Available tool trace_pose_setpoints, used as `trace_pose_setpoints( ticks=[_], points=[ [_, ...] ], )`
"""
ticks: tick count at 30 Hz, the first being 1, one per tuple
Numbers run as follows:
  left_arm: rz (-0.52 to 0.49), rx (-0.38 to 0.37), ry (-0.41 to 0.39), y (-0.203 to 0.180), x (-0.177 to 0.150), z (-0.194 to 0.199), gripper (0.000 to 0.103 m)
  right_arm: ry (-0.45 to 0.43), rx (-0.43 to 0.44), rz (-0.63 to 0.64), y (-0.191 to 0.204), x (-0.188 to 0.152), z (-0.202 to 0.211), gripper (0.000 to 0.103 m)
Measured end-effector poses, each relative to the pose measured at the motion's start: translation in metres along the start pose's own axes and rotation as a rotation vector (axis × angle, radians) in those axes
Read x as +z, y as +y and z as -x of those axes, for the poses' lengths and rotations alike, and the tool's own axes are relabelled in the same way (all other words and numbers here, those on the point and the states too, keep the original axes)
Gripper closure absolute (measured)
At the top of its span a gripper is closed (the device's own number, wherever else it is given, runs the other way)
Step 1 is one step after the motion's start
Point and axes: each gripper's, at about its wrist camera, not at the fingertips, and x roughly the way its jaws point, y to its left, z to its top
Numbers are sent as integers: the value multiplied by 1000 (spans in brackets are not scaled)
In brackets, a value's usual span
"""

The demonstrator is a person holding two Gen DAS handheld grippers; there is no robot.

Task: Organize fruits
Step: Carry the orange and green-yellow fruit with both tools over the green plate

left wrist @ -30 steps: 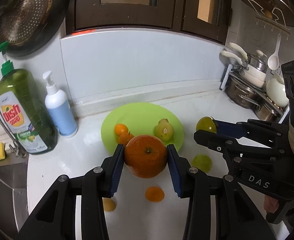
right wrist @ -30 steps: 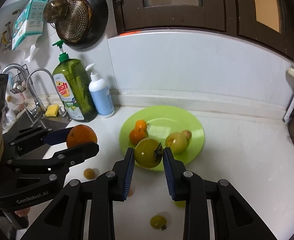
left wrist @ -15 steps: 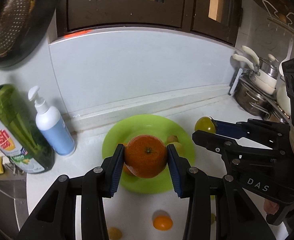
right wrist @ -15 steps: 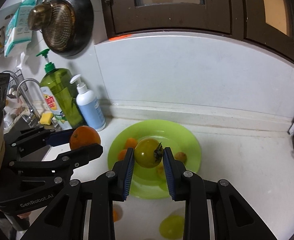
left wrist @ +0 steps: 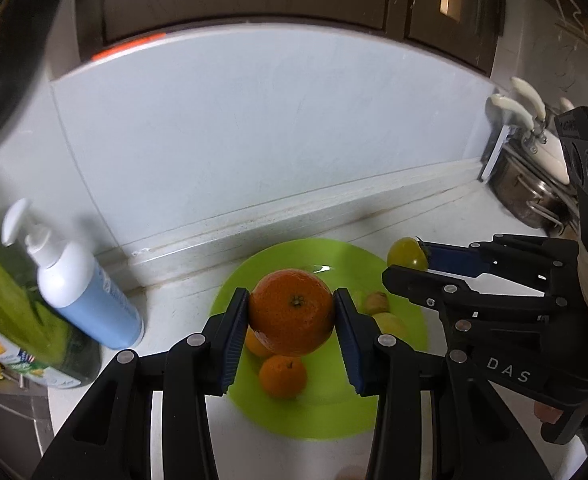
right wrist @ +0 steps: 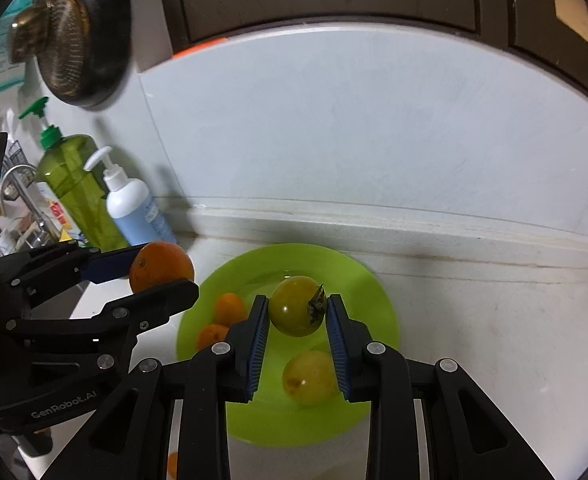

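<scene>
While the left wrist view looks down over the counter, the left gripper (left wrist: 291, 320) sits at lower centre of the frame, its blue pads clamped on a large orange (left wrist: 291, 312) whose stem dimple faces the camera. Directly behind and below that fruit lies the green plate (left wrist: 334, 408), so the orange hangs over the plate's near-left part, above two small oranges (left wrist: 282, 376) already resting there (one is mostly hidden behind the held fruit). At the right of the frame the right gripper (left wrist: 408, 262) reaches in, closed on a green tomato (left wrist: 406, 253) above the plate's far right rim.

From the right wrist view, the right gripper (right wrist: 297, 314) at lower centre is clamped on the green tomato (right wrist: 298, 311), its dried calyx turned to the right pad. The green plate (right wrist: 358, 276) spreads under and beyond it, with a yellow-green fruit (right wrist: 309, 378) on it just below the tomato. At the left, the left gripper (right wrist: 163, 276) holds the large orange (right wrist: 161, 266) over the plate's left rim.

Both fruits seem to need only a lowering; I judge the tomato better centred over bare plate, though the yellow-green fruit beneath could be bumped.
</scene>
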Motion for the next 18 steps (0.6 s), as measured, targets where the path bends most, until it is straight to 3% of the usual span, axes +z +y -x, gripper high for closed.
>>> trace_pose_setpoints(
  ticks=[18],
  points=[
    [-8, -5, 132, 13, 2, -84, 61, 127, -35, -25, -31, 0, -70, 73]
  ],
)
